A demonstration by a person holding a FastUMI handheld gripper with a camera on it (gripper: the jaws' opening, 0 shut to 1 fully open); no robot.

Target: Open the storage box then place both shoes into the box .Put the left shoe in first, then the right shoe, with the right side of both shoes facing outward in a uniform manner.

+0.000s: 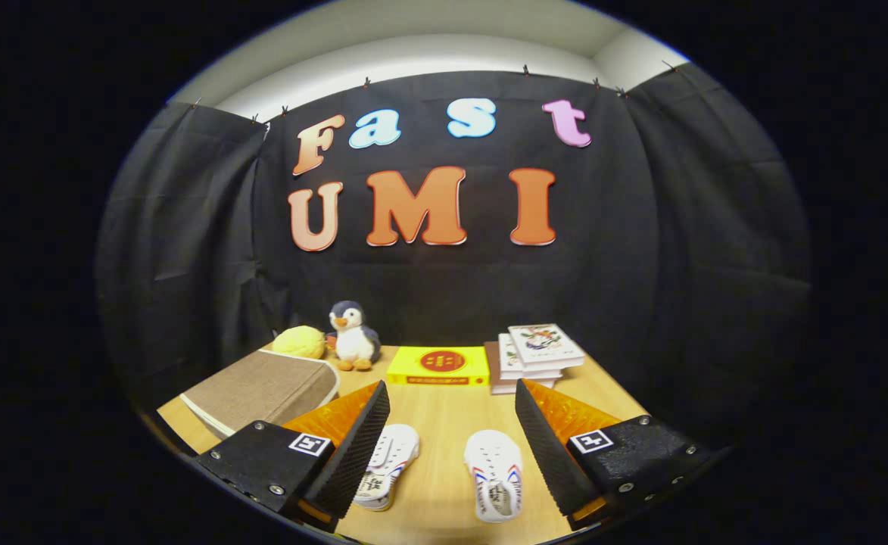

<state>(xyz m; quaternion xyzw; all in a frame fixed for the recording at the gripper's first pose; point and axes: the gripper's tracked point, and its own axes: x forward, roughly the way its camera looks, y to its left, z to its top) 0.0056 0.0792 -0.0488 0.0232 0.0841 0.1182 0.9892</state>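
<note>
The gripper [451, 393] hangs over the wooden table [444, 424], jaws spread wide with nothing between them. Two white canvas shoes lie between the ribbed fingers: one shoe [494, 473] upright, long axis 12 to 6 o'clock; the other shoe [387, 462] tipped on its side (sole showing), leaning toward 1 o'clock. The fabric-covered storage box [262, 390], lid down, sits at 10 o'clock.

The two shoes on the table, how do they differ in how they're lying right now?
The left-hand shoe lies tipped on its side, partly behind one finger of the open tongs; the right-hand shoe sits upright, laces up, in the gap between the fingers. The left-hand shoe points slantwise, the right-hand one straight ahead. Both are white.
</note>
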